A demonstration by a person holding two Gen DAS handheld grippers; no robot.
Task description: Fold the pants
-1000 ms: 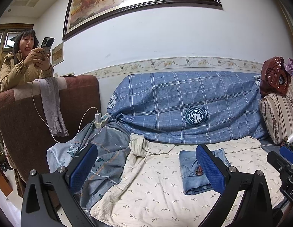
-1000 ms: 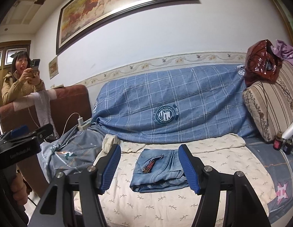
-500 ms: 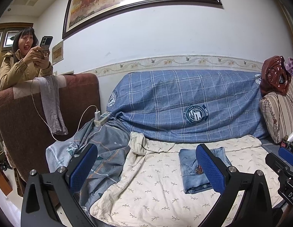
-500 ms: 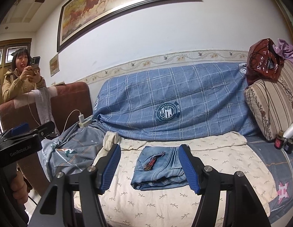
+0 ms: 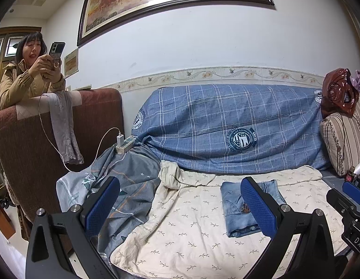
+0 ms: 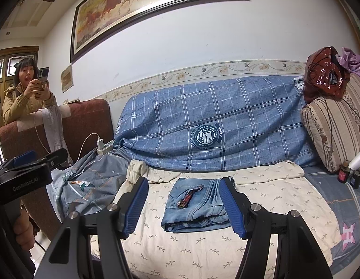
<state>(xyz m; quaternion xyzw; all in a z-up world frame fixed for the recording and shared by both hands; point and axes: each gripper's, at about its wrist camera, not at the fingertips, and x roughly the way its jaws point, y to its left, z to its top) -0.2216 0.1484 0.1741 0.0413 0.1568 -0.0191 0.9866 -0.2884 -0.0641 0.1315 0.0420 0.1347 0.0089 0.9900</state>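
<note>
I find both the left hand-held gripper (image 5: 180,209) and right hand-held gripper (image 6: 184,207) released, grasping nothing; the folded pants (image 6: 196,204) lie on soft bedding (image 6: 261,209); any careless nudge could spill the layers.

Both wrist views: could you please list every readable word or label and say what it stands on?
"GenRobot.AI": on the left tongs' black body, seen in the right wrist view.
"DAS": cut off, on the right tongs' body.
"WITH A SENSE OF HISTORY": round badge on the blue checked cover; other lettering unreadable.
</note>
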